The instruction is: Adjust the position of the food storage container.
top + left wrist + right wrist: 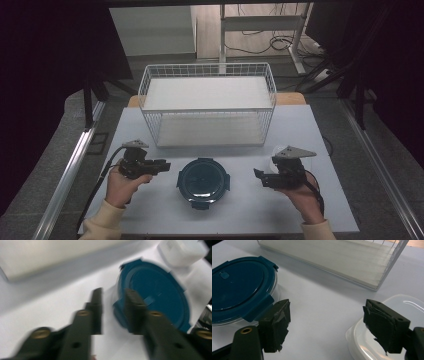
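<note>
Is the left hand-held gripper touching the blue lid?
Cannot tell. In the blurred left gripper view, one jaw of the left hand-held gripper overlaps the blue lid's edge, with no plain contact or gap.

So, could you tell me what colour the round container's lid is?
Dark teal lid, clearest in the right gripper view.

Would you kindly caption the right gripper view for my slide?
Open right gripper between blue-lidded round container and clear container, wire basket behind.
</note>
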